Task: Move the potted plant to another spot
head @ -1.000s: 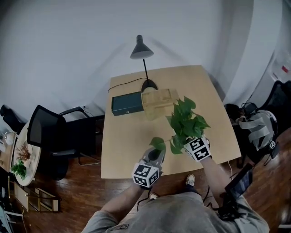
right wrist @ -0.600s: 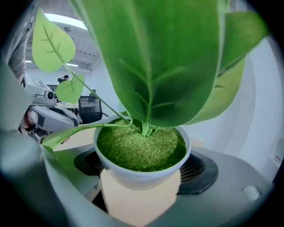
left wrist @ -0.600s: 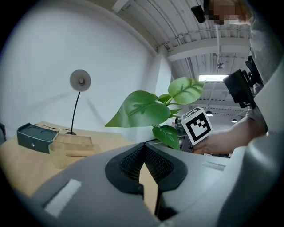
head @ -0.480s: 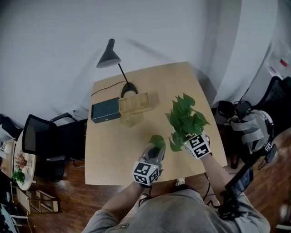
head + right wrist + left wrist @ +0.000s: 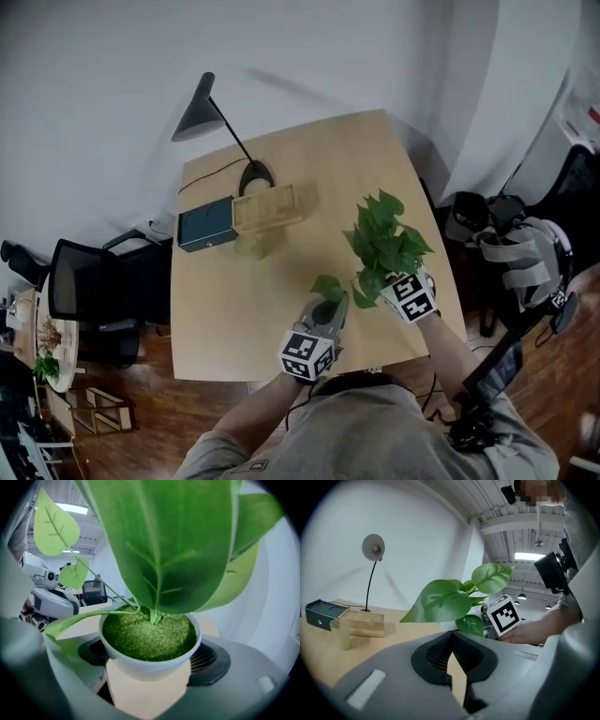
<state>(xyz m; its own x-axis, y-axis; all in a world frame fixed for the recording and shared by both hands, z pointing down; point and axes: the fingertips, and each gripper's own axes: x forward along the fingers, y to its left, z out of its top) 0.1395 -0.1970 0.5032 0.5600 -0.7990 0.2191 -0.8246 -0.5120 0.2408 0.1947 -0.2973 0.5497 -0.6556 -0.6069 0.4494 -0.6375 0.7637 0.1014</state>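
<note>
The potted plant (image 5: 384,242) has broad green leaves and a white pot (image 5: 140,665) filled with green moss. It is over the table's (image 5: 244,309) right front part. My right gripper (image 5: 389,286) is shut on the pot, one jaw on each side of the bowl (image 5: 150,670). Whether the pot touches the table cannot be told. My left gripper (image 5: 328,311) is just left of the plant, shut with nothing in it (image 5: 452,656). One leaf (image 5: 440,604) hangs over it.
A desk lamp (image 5: 202,117) stands at the table's back left, its base (image 5: 255,175) beside a dark green box (image 5: 206,223), a wooden box (image 5: 267,206) and a pale cup (image 5: 251,246). A black chair (image 5: 89,295) stands left of the table. The right edge is close to the plant.
The plant and both grippers have moved right across the table, away from the wooden box and toward the right edge. The right gripper's hold on the pot is unchanged.
</note>
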